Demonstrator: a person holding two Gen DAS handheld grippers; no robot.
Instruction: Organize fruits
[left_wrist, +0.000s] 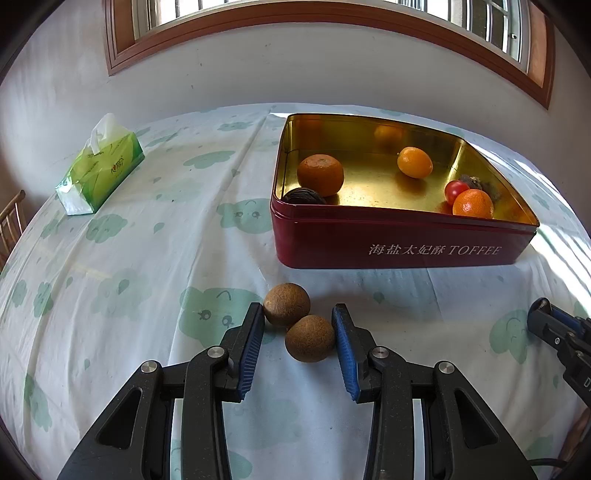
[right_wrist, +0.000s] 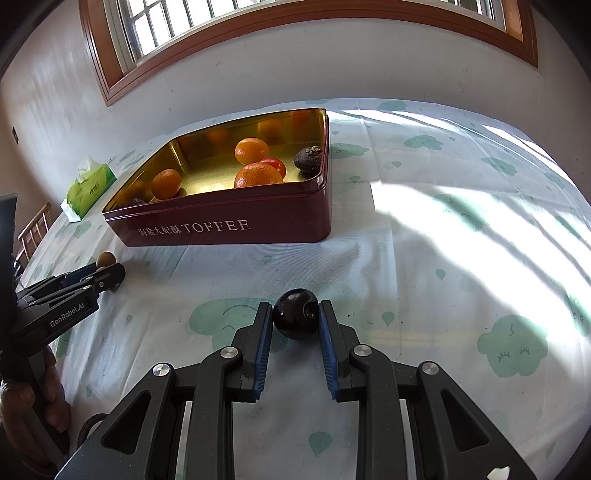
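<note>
Blue ribbed pads of the left gripper (left_wrist: 297, 320) are squeezed on two round brown longans (left_wrist: 297, 325) that lie touching one another on the tablecloth (left_wrist: 147, 258): the left pad presses the farther fruit, the right pad the nearer one. Their skin is matt, rough and finely speckled. The right gripper (right_wrist: 295, 317) is clamped on a dark plum (right_wrist: 296, 318), glossy and almost black, with a small stem pit facing the camera; it too rests on the cloth.

Behind both stands the tin (left_wrist: 402, 240), a red metal box with rounded corners, white "TOFFEE" lettering and a mirror-like gold inside. It holds three dimpled orange citrus fruits (left_wrist: 320, 174), a smooth red tomato (left_wrist: 455, 191) and two dark wrinkled fruits (right_wrist: 307, 159). The cloth is thin, creased and white with pale green cloud faces. A green tissue pack (left_wrist: 99, 166) lies well to the left.
</note>
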